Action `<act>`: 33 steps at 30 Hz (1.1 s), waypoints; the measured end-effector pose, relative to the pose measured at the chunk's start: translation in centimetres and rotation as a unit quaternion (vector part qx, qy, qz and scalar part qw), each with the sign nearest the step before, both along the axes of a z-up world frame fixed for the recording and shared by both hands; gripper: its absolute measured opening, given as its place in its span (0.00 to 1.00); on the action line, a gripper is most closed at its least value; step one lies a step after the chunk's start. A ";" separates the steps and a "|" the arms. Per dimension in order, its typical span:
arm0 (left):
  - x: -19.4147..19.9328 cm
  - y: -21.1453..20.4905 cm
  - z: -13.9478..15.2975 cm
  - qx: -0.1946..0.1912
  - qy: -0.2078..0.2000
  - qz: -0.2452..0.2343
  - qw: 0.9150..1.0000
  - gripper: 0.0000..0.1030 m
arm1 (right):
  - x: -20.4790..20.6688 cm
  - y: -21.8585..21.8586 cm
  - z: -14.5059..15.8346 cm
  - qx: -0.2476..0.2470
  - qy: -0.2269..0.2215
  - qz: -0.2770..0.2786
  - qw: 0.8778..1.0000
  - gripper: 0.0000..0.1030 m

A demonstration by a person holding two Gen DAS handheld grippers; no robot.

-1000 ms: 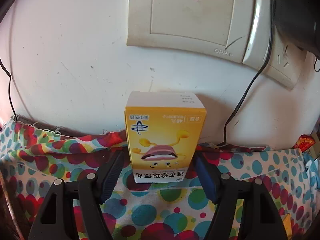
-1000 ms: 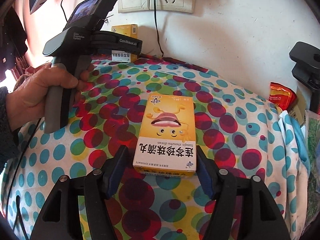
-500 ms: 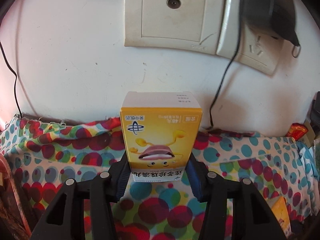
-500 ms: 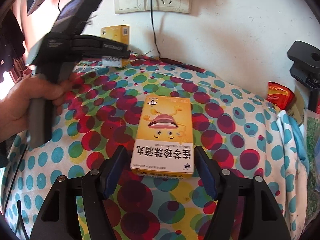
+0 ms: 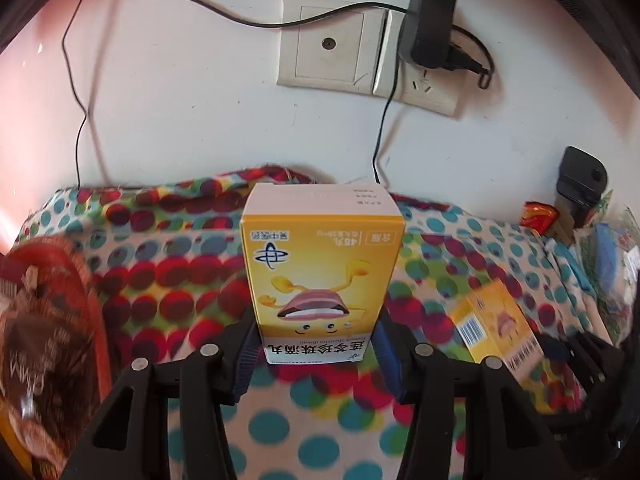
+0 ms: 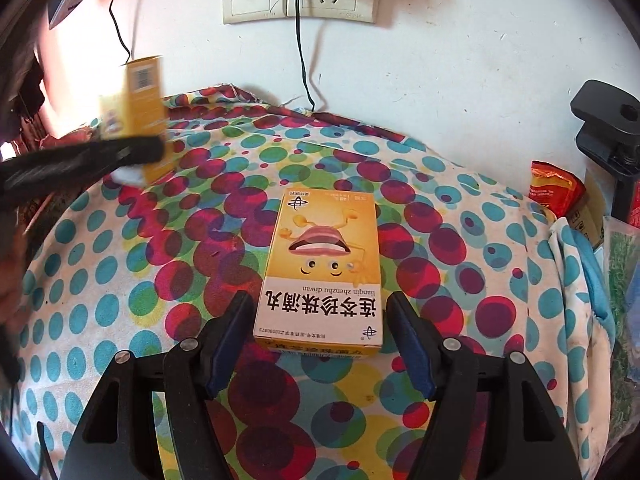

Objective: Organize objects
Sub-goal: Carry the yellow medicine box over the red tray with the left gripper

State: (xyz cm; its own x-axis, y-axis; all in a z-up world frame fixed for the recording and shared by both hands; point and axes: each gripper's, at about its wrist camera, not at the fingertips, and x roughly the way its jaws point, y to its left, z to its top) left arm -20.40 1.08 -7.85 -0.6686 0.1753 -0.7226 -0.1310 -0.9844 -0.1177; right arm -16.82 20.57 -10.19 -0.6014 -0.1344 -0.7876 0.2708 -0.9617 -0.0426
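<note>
My left gripper [image 5: 316, 344] is shut on a yellow medicine box [image 5: 320, 280], held upright above the polka-dot cloth [image 5: 168, 280]. In the right wrist view the same box [image 6: 138, 120] shows blurred at the left, in the left gripper's black jaws. A second yellow medicine box [image 6: 322, 268] lies flat on the cloth [image 6: 160, 240]. My right gripper [image 6: 320, 332] is open, its jaws either side of that box's near end with a small gap. This box also shows in the left wrist view [image 5: 496, 328].
The white wall holds sockets [image 5: 332, 44] with a black charger [image 5: 428, 24] and hanging cables. A red snack packet [image 6: 554, 188] and a black clamp [image 6: 608, 120] stand at the right edge. A red-brown bag [image 5: 48, 320] sits at the left.
My left gripper has lifted its box and pulled back from the wall. My right gripper has opened slightly around the flat box and drawn back a little.
</note>
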 end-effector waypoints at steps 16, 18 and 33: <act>14.4 -2.0 4.4 -0.045 0.043 -0.022 0.998 0.51 | -0.2 -0.1 -0.1 0.011 0.000 -0.014 1.000 0.65; 15.7 -2.5 4.6 -0.041 0.043 -0.017 0.998 0.51 | -0.4 -0.2 -0.1 0.014 0.001 -0.014 1.000 0.65; 20.1 -12.1 6.4 -0.015 0.045 0.095 0.994 0.51 | -0.5 -0.4 -0.3 0.023 0.004 -0.015 1.000 0.68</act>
